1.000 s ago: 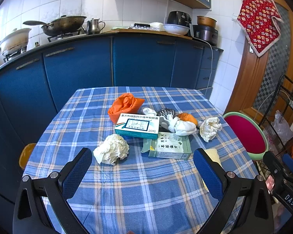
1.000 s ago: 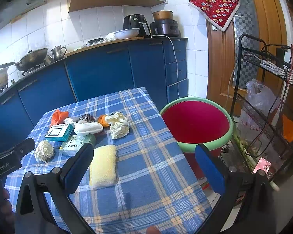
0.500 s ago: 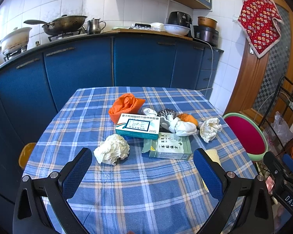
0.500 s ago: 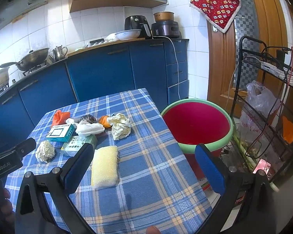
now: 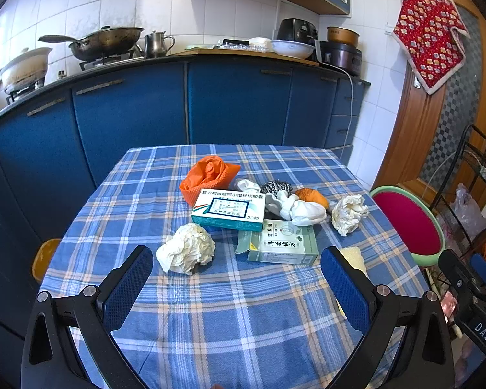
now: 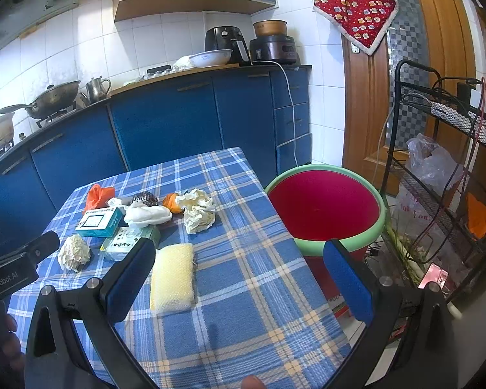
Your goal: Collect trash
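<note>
Both grippers, left gripper (image 5: 236,278) and right gripper (image 6: 239,278), hover with jaws apart, holding nothing. Nearest on the desk (image 5: 230,324) lies a crumpled paper ball (image 5: 186,248); straddle it squarely, squeeze gently, then carry it to the red bin (image 6: 324,207) beyond the desk edge.

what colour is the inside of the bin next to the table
Red inside, with a light green rim; the bin shows best in the right wrist view.

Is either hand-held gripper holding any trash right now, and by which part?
Nothing is held. The left hand-held gripper and the right hand-held gripper are both open and empty above the tablecloth.
</note>
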A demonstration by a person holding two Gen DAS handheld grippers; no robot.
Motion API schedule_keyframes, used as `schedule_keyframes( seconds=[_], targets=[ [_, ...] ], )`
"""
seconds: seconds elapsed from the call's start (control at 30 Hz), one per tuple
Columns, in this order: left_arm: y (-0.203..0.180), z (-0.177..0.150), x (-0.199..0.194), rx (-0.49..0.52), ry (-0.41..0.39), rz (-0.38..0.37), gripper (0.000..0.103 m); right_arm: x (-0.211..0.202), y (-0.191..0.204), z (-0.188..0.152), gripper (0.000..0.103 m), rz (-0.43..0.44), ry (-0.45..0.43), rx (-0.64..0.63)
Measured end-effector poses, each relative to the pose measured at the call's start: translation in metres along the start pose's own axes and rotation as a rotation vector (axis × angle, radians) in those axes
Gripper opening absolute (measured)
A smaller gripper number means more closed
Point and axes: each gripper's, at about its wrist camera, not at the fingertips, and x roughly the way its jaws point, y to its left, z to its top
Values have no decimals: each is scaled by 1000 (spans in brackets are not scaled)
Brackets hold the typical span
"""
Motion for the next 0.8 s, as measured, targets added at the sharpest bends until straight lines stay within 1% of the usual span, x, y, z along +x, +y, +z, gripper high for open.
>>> schedule_keyframes(
  seconds=[0.8],
  targets=[
    [-1, -4, 2, 11, 2, 0, 103, 0, 1, 0, 102, 1, -1, -1]
  ],
)
